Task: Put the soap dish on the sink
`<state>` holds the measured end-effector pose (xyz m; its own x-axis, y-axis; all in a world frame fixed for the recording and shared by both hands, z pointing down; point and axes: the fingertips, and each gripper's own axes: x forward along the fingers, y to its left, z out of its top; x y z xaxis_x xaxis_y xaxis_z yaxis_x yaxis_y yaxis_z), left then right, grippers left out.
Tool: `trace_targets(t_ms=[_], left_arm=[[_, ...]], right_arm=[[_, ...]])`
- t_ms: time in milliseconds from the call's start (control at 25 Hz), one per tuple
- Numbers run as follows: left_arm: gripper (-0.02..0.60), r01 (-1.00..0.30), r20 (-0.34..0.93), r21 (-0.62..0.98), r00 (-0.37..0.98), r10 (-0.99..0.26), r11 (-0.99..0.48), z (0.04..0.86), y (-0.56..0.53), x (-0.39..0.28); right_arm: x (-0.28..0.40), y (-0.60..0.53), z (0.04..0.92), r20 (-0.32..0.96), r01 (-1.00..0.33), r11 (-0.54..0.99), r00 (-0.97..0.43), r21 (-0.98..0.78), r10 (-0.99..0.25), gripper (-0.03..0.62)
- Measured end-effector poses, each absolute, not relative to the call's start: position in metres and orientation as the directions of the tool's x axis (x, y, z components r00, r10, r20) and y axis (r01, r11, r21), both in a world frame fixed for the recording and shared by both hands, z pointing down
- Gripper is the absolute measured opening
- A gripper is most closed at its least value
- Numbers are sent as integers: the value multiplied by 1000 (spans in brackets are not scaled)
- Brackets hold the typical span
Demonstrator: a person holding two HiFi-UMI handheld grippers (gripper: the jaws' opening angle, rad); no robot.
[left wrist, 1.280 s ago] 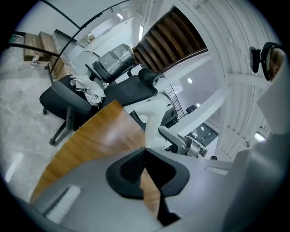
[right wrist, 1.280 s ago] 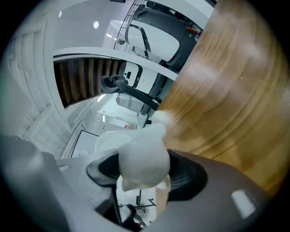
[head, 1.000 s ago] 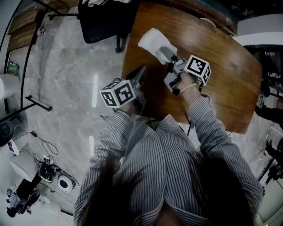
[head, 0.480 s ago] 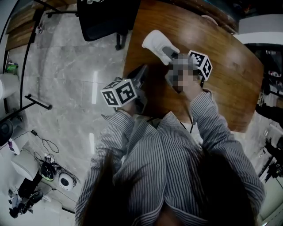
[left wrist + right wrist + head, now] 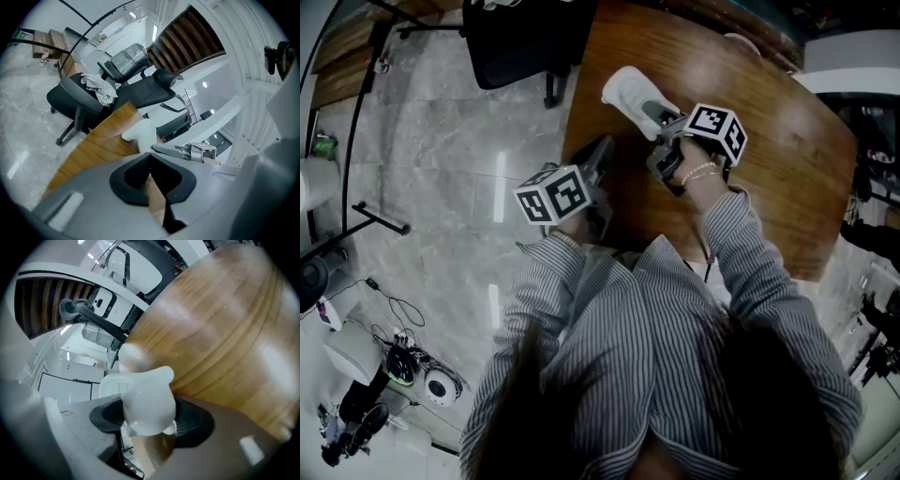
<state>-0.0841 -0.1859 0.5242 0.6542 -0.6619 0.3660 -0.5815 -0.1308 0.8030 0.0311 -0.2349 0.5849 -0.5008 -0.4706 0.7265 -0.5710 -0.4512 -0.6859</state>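
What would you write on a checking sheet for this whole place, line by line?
Surface: brown wooden table, shiny and mostly bare.
Job's things: white soap dish, held over the table's far corner; whether it touches the wood cannot be told. No sink seen.
Clutter: nothing seen on the table.
Grippers: right gripper shut on the soap dish; left gripper shut, empty, by the table's edge.
Cables: thin cable lying loose on the floor.
Surroundings: grey marble floor; black office chair with a cloth on it.
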Motion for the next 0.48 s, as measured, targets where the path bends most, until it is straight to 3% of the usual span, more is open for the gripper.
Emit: trace_targets(t_ms=[480], left_arm=[[0, -556, 331, 820, 654, -681, -135, 517, -190, -86]], right_arm=[[42, -232, 586, 787, -611, -496, -455, -617, -417, 287]])
